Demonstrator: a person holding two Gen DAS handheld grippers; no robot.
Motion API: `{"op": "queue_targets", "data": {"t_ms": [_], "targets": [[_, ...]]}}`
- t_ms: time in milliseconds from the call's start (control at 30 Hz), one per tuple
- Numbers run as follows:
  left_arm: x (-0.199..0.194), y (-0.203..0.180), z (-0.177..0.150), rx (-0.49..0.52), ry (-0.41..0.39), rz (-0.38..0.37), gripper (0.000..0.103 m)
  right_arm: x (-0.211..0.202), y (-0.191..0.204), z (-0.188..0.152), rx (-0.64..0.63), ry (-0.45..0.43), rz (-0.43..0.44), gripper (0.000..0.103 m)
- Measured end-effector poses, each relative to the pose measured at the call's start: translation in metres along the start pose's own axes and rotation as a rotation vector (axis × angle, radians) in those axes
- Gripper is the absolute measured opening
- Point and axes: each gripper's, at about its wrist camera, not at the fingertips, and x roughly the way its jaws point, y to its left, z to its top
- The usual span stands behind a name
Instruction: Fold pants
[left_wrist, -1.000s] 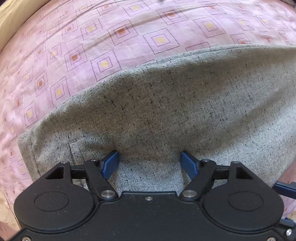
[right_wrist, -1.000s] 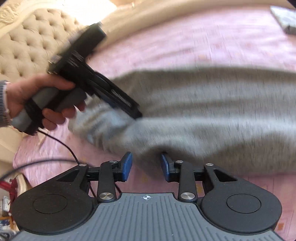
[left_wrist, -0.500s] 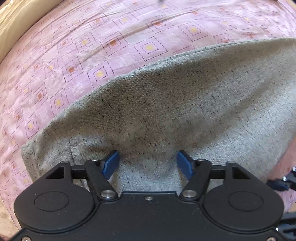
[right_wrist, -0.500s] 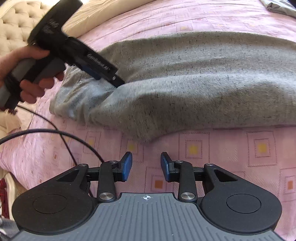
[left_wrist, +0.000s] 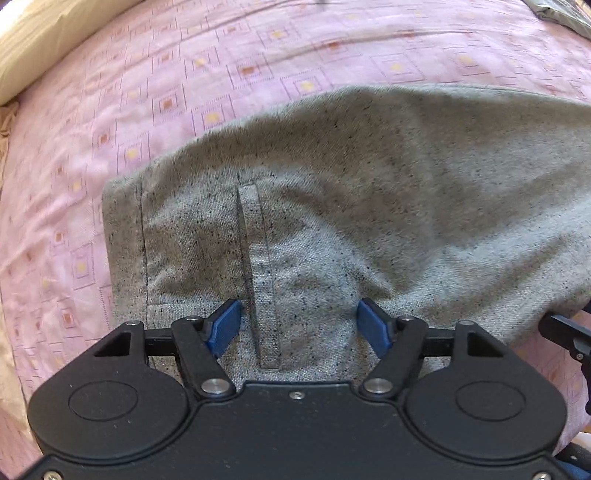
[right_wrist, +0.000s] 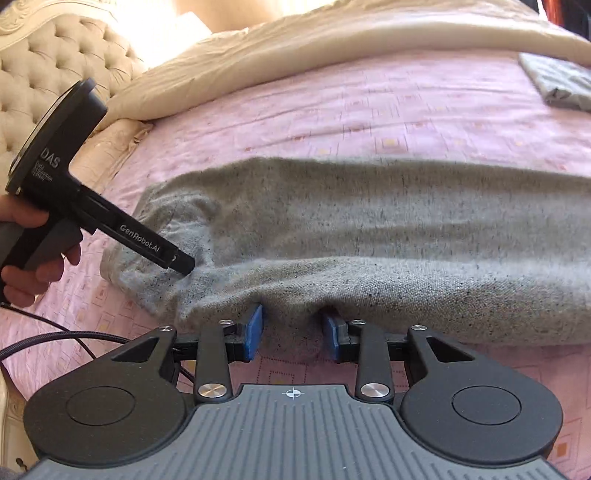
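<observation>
Grey pants (right_wrist: 369, 229) lie on the bed (right_wrist: 369, 110), long axis running left to right. Left claw (left_wrist: 301, 325) stands released over the waistband end, jaws just widened. Right claw (right_wrist: 291, 334) straddles the near edge, pads unclenched and nearer that edge.

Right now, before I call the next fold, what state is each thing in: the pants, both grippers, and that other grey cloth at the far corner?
pants: lying flat across the pink bedspread, near edge bunched.
left gripper: jaws apart over the waist end, just been opening, pads clear of the fabric.
right gripper: jaws apart, a ridge of the near edge between the pads; grip not certain.
grey cloth: folded, lying apart from the pants.
</observation>
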Motion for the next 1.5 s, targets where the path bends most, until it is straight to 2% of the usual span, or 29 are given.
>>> {"op": "queue_targets", "data": {"t_ms": [67,167,300,400,467,500,567,633,700,800,900,967,1033,1100,1167,1333,1500], "targets": [[0.003,-0.001,0.003,0.005,0.002,0.009,0.078,0.001,0.003,-0.002,-0.027,0.022,-0.008,0.033],[0.002,-0.002,0.006,0.029,0.006,0.02,0.078,-0.002,0.005,0.002,-0.022,0.08,0.029,0.005],[0.0,-0.002,0.006,0.061,0.002,0.022,0.079,-0.044,0.009,0.008,0.011,0.084,0.108,0.004],[0.003,-0.005,0.004,0.077,-0.001,0.032,0.08,-0.055,0.016,0.005,-0.03,0.119,0.163,0.0],[0.002,-0.006,0.004,0.085,-0.003,0.042,0.081,-0.048,0.021,-0.005,-0.053,0.196,0.19,0.0],[0.002,-0.006,0.004,0.085,-0.002,0.045,0.081,-0.045,0.025,-0.011,-0.077,0.212,0.177,0.0],[0.002,-0.006,0.004,0.081,0.0,0.05,0.081,-0.042,0.029,-0.022,-0.11,0.211,0.117,0.003],[0.0,-0.007,0.003,0.072,-0.001,0.057,0.081,-0.037,0.023,-0.029,-0.069,0.185,0.052,0.005],[-0.001,-0.008,0.001,0.066,-0.002,0.066,0.081,-0.028,0.009,-0.035,0.018,0.202,0.023,0.022],[-0.002,-0.011,-0.002,0.057,0.0,0.078,0.081,-0.011,-0.005,-0.038,0.092,0.237,0.082,0.028],[-0.005,-0.014,-0.005,0.058,0.003,0.094,0.08,-0.003,-0.006,-0.035,0.107,0.198,0.144,0.032],[-0.011,-0.016,-0.008,0.057,0.002,0.109,0.078,-0.003,-0.004,-0.028,0.115,0.156,0.142,0.032],[-0.021,-0.018,-0.012,0.048,-0.007,0.127,0.075,-0.013,-0.001,-0.018,0.118,0.055,0.152,0.032],[-0.033,-0.02,-0.016,0.03,-0.031,0.141,0.072,-0.02,0.004,-0.009,0.083,-0.012,0.153,0.032],[-0.05,-0.02,-0.023,-0.005,-0.056,0.141,0.072,-0.02,0.008,-0.005,0.038,-0.026,0.154,0.032],[-0.083,-0.022,-0.049,-0.145,-0.061,0.114,0.073,-0.009,0.012,-0.009,-0.118,0.022,0.152,0.032],[-0.101,-0.033,-0.078,-0.183,-0.071,0.122,0.073,-0.005,0.019,-0.017,-0.267,0.052,0.152,0.032]]}}
